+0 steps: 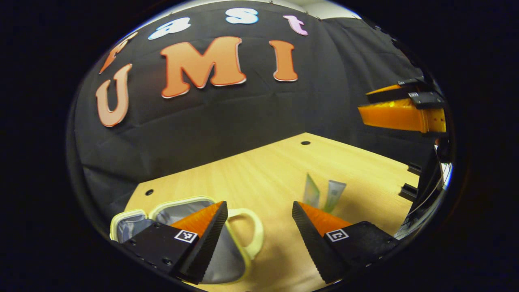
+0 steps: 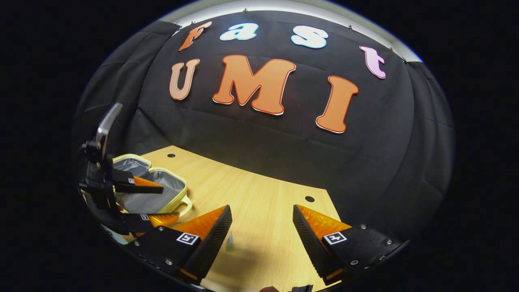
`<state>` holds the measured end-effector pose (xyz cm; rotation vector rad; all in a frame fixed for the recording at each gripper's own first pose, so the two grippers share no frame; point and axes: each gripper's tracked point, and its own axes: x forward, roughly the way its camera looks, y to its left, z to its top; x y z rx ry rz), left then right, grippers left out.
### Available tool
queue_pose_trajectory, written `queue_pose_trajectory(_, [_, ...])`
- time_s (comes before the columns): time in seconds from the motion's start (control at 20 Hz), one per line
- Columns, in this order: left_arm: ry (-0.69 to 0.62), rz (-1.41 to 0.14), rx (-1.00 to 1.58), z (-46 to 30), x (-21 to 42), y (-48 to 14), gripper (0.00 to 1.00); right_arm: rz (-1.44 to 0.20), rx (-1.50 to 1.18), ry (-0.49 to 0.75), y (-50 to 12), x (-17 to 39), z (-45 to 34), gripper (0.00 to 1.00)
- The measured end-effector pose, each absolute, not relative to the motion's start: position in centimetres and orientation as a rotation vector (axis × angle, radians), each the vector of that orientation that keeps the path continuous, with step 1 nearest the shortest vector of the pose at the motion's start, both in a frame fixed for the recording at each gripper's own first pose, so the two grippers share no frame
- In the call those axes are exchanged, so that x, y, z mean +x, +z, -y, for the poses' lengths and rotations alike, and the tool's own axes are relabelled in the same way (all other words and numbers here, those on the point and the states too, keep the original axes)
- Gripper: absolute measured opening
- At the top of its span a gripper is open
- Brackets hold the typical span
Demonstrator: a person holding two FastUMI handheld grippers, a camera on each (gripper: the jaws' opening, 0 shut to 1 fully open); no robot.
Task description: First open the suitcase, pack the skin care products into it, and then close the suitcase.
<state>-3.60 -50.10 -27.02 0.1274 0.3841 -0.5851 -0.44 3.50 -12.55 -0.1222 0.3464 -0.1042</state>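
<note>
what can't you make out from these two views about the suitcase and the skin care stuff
- Suitcase interior, left gripper view: the left hand-held gripper covers much of the lining, so any contents are hidden.
- Skin care tubes, left gripper view: their lower ends sit behind a finger; labels too small.
- Small tube, right gripper view: tiny and blurred beside the right hand-held gripper.

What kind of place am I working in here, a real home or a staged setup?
Likely a staged recording booth, not a home: a black cloth wall backs a bare wooden table with drilled holes. An open suitcase and two skin care tubes sit on it.
</note>
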Motion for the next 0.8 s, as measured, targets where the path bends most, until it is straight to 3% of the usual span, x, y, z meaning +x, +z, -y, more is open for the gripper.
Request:
queue_pose_trajectory(0.4, [-0.654,-0.522,0.135,57.5,-3.3,-33.6,0.95,-0.377,-0.126,-0.093,-13.6,-1.9,-2.0,0.96])
queue_pose_trajectory(0.45, [-0.665,-0.544,0.126,58.3,-3.4,-34.5,0.87,-0.381,-0.130,-0.097,-13.8,-2.1,-1.8,0.96])
queue_pose_trajectory(0.6, [-0.677,-0.576,0.098,59.9,-3.0,-35.9,0.78,-0.401,-0.123,-0.098,-14.5,-2.6,-1.5,0.96])
queue_pose_trajectory(0.7, [-0.681,-0.592,0.086,60.6,-2.8,-36.1,0.59,-0.413,-0.127,-0.099,-15.0,-3.0,-1.3,0.96])
queue_pose_trajectory(0.75, [-0.684,-0.587,0.084,60.9,-2.5,-36.3,0.44,-0.419,-0.126,-0.093,-15.2,-3.1,-1.3,0.96])
queue_pose_trajectory(0.8, [-0.680,-0.594,0.079,60.8,-2.6,-36.2,0.43,-0.425,-0.126,-0.089,-15.6,-3.1,-1.4,0.96])
